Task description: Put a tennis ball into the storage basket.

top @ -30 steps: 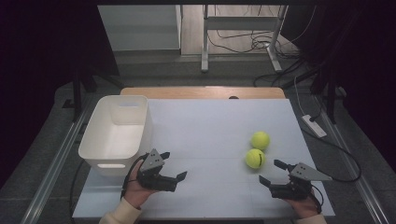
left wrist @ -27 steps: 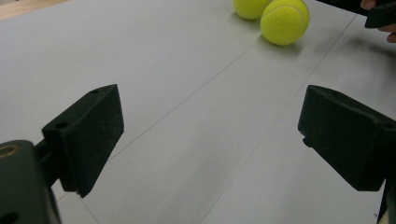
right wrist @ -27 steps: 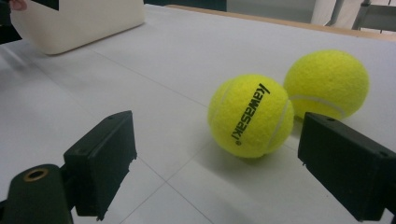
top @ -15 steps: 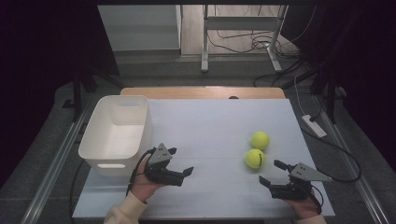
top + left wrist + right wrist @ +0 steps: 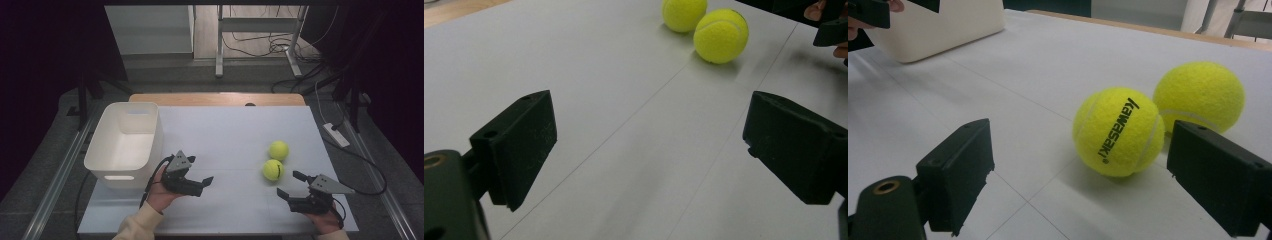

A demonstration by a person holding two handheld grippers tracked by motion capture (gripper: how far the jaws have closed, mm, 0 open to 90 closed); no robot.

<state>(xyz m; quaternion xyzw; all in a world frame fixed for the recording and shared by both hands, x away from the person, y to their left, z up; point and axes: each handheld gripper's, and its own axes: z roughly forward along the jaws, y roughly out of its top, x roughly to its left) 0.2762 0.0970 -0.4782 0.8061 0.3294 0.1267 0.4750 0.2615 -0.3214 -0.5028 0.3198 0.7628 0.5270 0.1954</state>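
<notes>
Two yellow tennis balls lie touching on the white table right of centre: the nearer ball, printed "Kawasaki", and the farther ball. My right gripper stands open just in front of the nearer ball, its jaws wide and empty. My left gripper is open too, low over the table's middle, pointing right toward the balls with bare table between its jaws. A white plastic bin sits empty at the left.
The white table sheet has a wooden strip along its far edge. Beyond it are a table leg frame and cables on the floor. A power strip lies off the table's right edge. Metal rails run along both sides.
My left gripper has moved right from beside the bin toward the table's middle. The right gripper and both balls have stayed put.
</notes>
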